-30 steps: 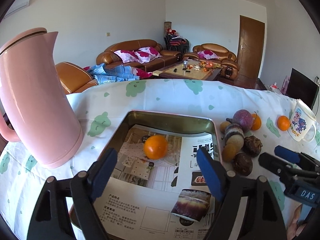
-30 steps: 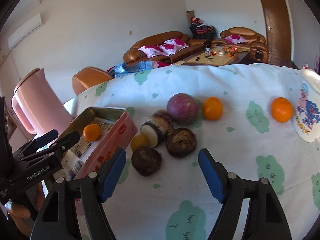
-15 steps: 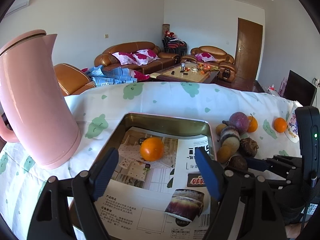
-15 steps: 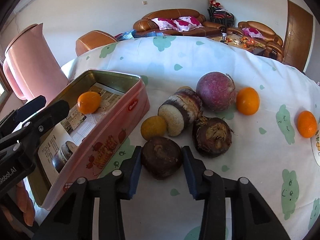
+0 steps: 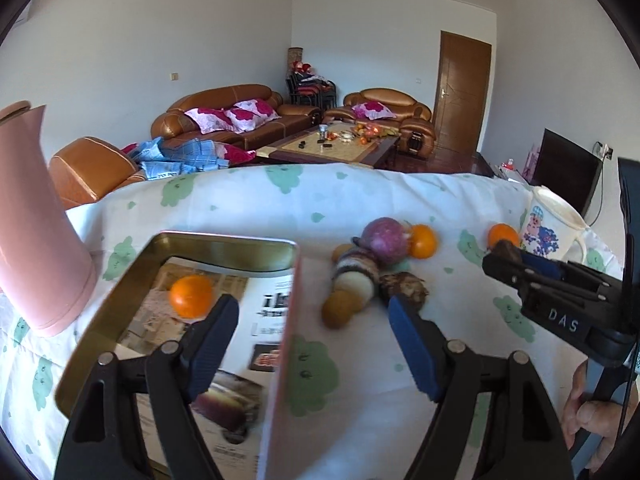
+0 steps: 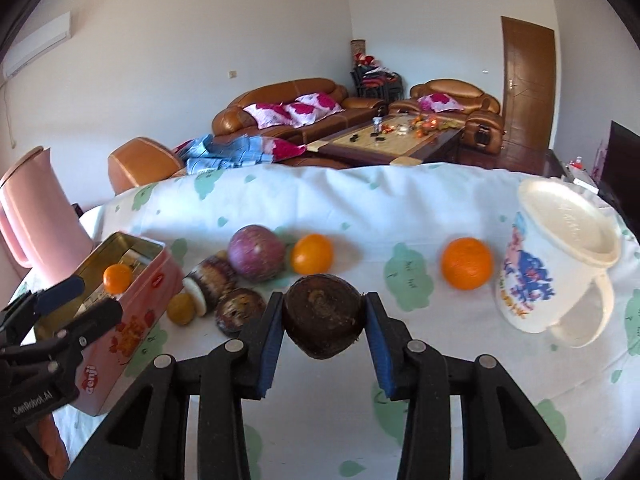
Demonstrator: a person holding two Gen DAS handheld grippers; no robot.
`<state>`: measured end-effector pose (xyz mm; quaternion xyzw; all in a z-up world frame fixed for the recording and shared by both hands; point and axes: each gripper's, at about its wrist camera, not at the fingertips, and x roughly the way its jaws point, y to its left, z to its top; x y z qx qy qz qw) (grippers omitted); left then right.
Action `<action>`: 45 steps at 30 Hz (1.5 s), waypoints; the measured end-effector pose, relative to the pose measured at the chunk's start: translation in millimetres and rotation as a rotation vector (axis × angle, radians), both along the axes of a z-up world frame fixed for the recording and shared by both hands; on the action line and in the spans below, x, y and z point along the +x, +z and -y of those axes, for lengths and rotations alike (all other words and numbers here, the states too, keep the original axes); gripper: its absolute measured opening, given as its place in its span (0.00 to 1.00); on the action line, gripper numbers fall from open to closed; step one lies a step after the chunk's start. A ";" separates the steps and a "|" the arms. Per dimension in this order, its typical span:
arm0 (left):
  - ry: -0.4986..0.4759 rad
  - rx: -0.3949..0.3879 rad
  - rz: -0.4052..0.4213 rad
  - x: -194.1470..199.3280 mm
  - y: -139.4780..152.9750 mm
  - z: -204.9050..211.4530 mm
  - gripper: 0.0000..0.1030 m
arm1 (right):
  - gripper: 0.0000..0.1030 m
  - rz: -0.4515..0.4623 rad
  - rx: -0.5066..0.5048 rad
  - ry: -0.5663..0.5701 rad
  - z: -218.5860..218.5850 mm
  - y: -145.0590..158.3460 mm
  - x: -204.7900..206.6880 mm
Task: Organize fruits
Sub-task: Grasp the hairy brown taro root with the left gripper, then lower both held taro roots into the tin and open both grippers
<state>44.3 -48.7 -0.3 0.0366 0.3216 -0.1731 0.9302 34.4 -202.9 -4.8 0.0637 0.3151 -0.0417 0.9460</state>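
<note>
Taro-like brown tuber (image 6: pixel 323 316) sits clamped between my right gripper's (image 6: pixel 324 320) blue pads, lifted clear of the tablecloth (image 6: pixel 400 208), near and right of the fruit pile. Its jaws have just closed down, and the pads press on opposite flanks across its widest part. I judge it dense, hard and fairly heavy for its size, with a rough, slightly fibrous skin that should not slip; a firm squeeze at the middle suits it, and bruising seems unlikely. It is nearly round, a little broader than tall, so its long axis runs roughly left to right between the pads, with a cut or stem end facing my camera.

My left gripper (image 5: pixel 312 344) is empty, jaws apart though they have just been narrowing, straddling the right wall of the pink biscuit tin (image 6: pixel 136 312). One orange (image 5: pixel 191 296) lies in the tin on its paper lining. Two more oranges, a purple round root (image 6: pixel 256 253) and other tubers wait on the cloth.
</note>
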 end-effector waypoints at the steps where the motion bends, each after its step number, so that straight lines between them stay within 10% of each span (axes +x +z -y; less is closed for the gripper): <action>1: -0.021 -0.001 -0.020 1.1 -1.9 11.9 0.70 | 0.40 0.015 -0.007 -0.015 5.8 2.6 -2.1; 20: 0.081 0.112 -0.178 48.4 -37.3 117.8 0.56 | 0.41 0.083 0.033 -0.066 44.1 23.7 -18.6; 24: 0.047 0.037 -0.274 46.3 -47.1 101.5 0.56 | 0.40 0.076 0.061 -0.079 50.5 22.9 -18.7; 40: 0.009 -0.058 -0.245 51.2 -40.2 96.3 0.43 | 0.40 0.076 0.084 -0.071 49.1 20.4 -18.5; 45: 0.021 0.017 -0.120 27.6 -24.4 95.0 0.43 | 0.41 0.097 0.062 -0.075 46.0 18.0 -19.4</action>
